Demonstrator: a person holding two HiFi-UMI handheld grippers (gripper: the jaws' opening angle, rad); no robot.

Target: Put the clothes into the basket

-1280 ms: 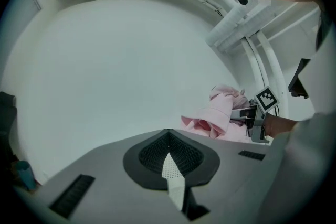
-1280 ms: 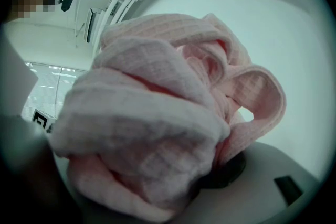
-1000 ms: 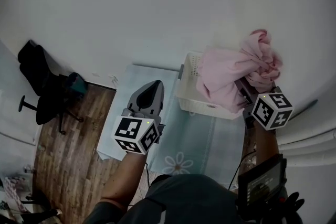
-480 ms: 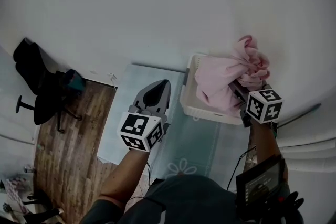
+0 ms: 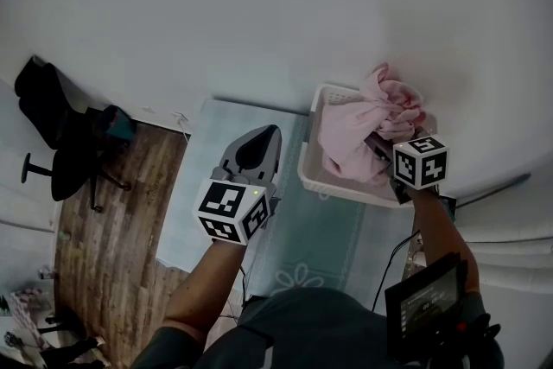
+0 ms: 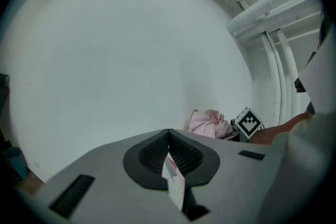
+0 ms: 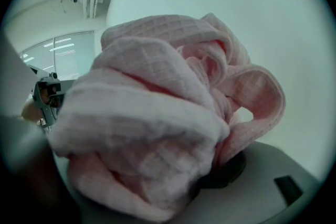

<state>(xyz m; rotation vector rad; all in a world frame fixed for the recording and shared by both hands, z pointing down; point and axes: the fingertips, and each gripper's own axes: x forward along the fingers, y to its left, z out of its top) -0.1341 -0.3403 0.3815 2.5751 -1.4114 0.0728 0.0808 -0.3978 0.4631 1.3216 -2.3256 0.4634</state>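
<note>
Seen from the head camera looking steeply down, a black office chair [image 5: 60,143] stands on wooden floorboards [image 5: 112,220] at 9 o'clock. Near the centre, the left gripper [image 5: 264,139] points towards 12 o'clock over a pale blue flower-printed sheet [image 5: 333,229]. It is clenched, jaws together, and in the left gripper view a small white checked tag [image 6: 174,184] is pinched upright at their seam.

At 2 o'clock a white plastic basket with slotted walls [image 5: 321,179] sits on the sheet. The right gripper [image 5: 382,155] reaches over the basket's right side, grasping a bunched pink waffle-weave cloth [image 5: 352,132]. The cloth's lower folds hang down inside the basket, while its crumpled top rises above the far rim. In the right gripper view the pink folds fill nearly the whole frame and cover the jaws.
</note>
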